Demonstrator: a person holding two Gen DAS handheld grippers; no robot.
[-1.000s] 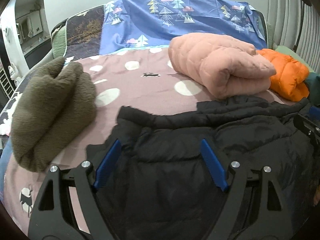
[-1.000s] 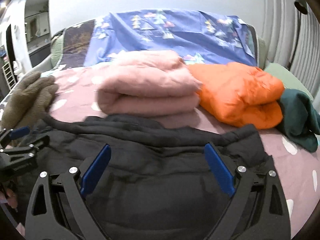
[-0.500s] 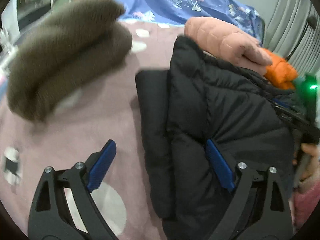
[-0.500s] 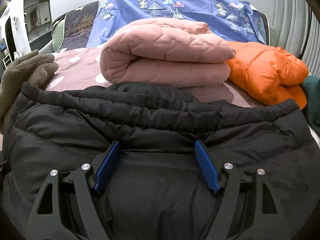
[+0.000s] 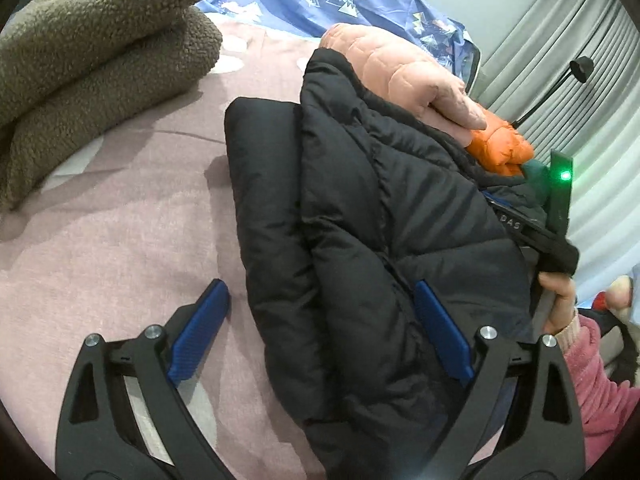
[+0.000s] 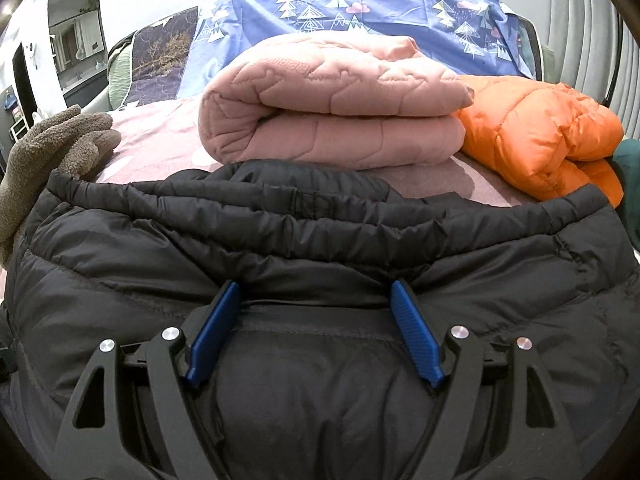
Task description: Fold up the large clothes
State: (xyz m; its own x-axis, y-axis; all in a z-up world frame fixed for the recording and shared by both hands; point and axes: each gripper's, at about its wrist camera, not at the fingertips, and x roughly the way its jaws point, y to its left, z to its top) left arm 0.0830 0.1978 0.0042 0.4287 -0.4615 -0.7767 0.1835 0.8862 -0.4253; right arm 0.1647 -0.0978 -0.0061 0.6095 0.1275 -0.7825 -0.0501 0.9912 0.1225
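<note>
A black puffer jacket (image 5: 380, 200) lies folded on the pink bed sheet (image 5: 120, 220). My left gripper (image 5: 320, 286) stands open at the jacket's left end. One pad hovers over the bare sheet, the other rests on top of the jacket, and the jacket's edge lies between them. In the right wrist view the jacket (image 6: 320, 240) fills the lower half. My right gripper (image 6: 314, 285) is pressed down into it and pinches a wide puffy fold, with the fabric puckering at both fingertips. A hand (image 5: 560, 300) in a pink sleeve holds that gripper's body (image 5: 558, 216).
Folded clothes ring the jacket. A brown fleece (image 5: 92, 48) is at the left, a pink quilted coat (image 6: 332, 104) is just behind, and an orange puffer (image 6: 532, 128) and a dark green garment (image 6: 628, 184) are at the right. A blue tree-print cover (image 6: 360, 4) and a curtain stand behind.
My left gripper swung round to the jacket's left end, tilted downward and opened wider. My right gripper sank onto the jacket and narrowed on a fold of it.
</note>
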